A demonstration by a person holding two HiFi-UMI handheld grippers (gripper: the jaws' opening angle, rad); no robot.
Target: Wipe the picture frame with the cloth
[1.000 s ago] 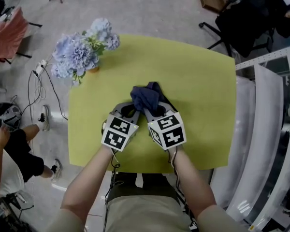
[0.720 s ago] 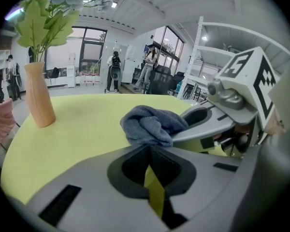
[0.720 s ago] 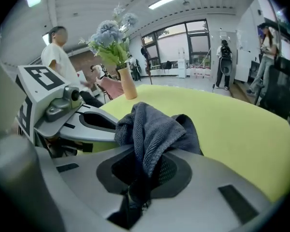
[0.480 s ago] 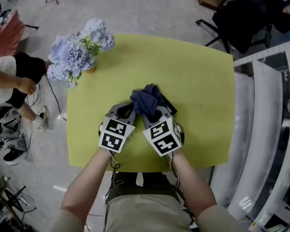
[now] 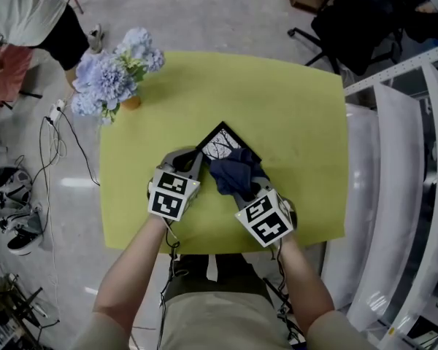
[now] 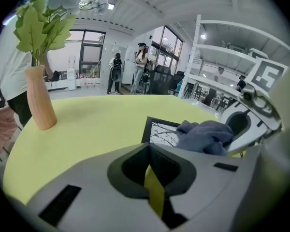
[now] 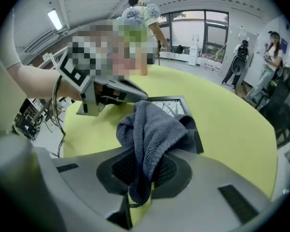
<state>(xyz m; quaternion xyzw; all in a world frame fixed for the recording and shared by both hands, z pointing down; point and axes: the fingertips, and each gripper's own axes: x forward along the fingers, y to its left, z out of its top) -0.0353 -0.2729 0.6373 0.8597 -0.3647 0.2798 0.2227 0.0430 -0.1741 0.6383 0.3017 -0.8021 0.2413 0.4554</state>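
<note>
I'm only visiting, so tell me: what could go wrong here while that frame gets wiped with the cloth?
1. The picture frame lies flat on the table. The left gripper is shut near it and grips nothing, so a wiping stroke could push the frame along.
2. The right gripper pinches only one fold of the cloth, which might slip out.

picture frame (image 5: 220,143): lower part under cloth (image 5: 233,175) | bystander (image 5: 29,6): cut off
</note>
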